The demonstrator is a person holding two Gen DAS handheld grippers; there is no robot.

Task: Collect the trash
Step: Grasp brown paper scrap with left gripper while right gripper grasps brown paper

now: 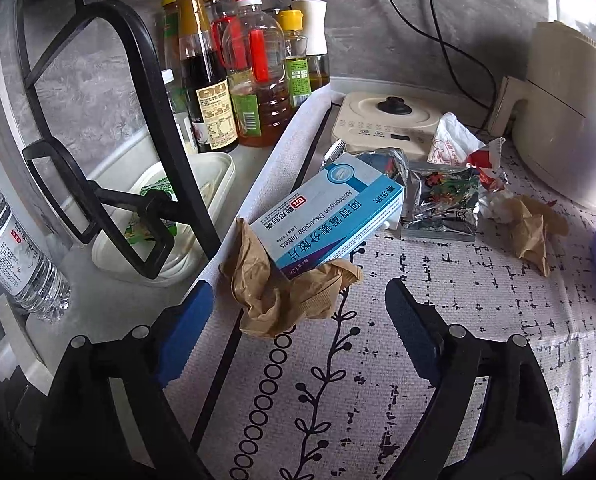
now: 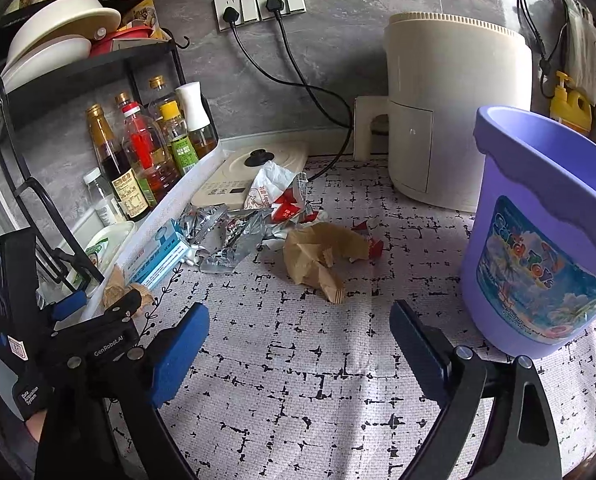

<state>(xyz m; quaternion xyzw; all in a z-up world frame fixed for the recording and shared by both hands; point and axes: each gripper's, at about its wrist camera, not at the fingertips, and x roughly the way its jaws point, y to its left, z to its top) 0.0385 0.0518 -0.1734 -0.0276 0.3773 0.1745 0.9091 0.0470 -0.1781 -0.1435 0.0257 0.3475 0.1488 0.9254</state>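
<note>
**A:** What crowds the counter?

**B:** Condiment bottles (image 1: 226, 80) fill the upper left of the left wrist view, behind a black wire rack (image 1: 138, 128). A cream air fryer (image 2: 454, 112) stands at upper centre of the right wrist view, a purple bin (image 2: 546, 232) at right.

**A:** And the trash?

**B:** A blue medicine box (image 1: 330, 216) lies mid-frame, its long axis running lower left to upper right, resting on crumpled brown paper (image 1: 286, 296) just ahead of the left gripper (image 1: 298, 312). Foil wrappers (image 1: 442, 200) sit beside it, and a second brown paper wad (image 2: 318, 256) lies centre frame.

**A:** The jaws?

**B:** Both the left gripper and right gripper (image 2: 298, 344) stand wide apart, holding nothing.
</note>
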